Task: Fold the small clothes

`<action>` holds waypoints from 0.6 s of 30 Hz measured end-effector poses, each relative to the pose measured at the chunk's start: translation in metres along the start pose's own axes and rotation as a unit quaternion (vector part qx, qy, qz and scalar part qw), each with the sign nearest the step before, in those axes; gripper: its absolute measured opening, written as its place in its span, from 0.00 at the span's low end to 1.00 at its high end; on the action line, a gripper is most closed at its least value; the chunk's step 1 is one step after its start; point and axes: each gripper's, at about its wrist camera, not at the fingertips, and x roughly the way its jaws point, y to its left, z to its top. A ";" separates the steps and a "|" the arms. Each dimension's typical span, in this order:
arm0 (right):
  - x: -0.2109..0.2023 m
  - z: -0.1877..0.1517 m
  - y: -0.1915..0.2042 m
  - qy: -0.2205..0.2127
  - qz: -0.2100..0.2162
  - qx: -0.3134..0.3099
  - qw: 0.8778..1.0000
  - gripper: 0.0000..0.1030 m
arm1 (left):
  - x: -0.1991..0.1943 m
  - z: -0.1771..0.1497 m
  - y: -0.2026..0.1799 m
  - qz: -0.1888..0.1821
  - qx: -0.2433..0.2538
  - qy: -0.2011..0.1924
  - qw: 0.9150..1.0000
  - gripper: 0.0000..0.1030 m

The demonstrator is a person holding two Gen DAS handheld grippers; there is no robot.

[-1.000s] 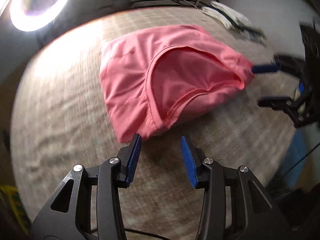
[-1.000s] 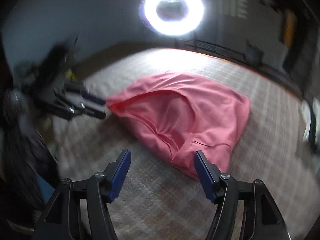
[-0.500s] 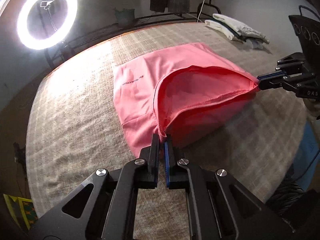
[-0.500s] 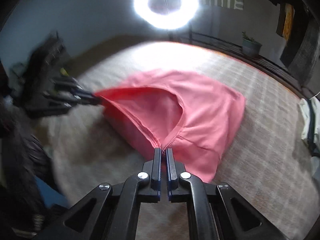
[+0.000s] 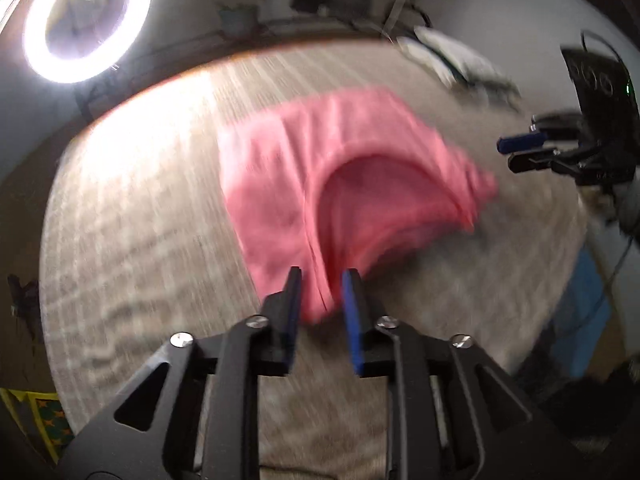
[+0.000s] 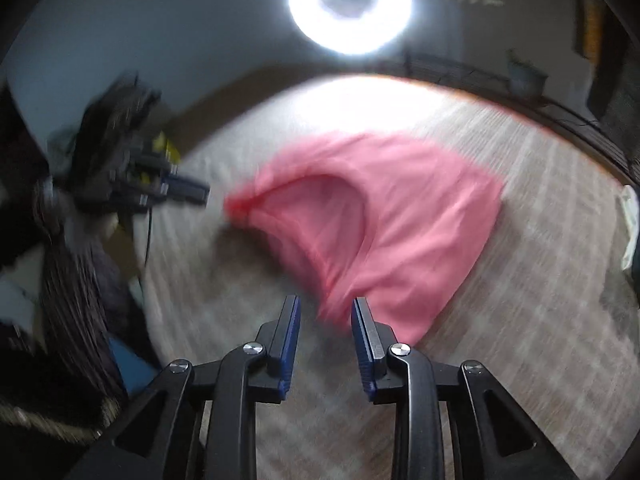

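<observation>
A pink garment lies on the grey woven table, its waist opening gaping toward me; it also shows in the right wrist view. My left gripper is open with a near corner of the garment between its blue pads, loose. My right gripper is open just in front of the other near corner. The right gripper shows open at the far right of the left wrist view. The left gripper shows blurred at the left of the right wrist view. Both views are motion blurred.
A bright ring light stands beyond the table's far edge. Folded pale clothes lie at the back right of the table. Dark equipment is at the right edge. A blue object sits below the table's right side.
Both grippers were shut on the garment's near corners half a second ago and have opened. The garment has dropped back onto the table, its opening slacker.
</observation>
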 end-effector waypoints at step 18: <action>0.069 0.011 -0.202 -0.087 0.106 0.395 0.908 0.41 | 0.127 0.055 0.168 -0.131 -0.348 0.022 0.928 0.44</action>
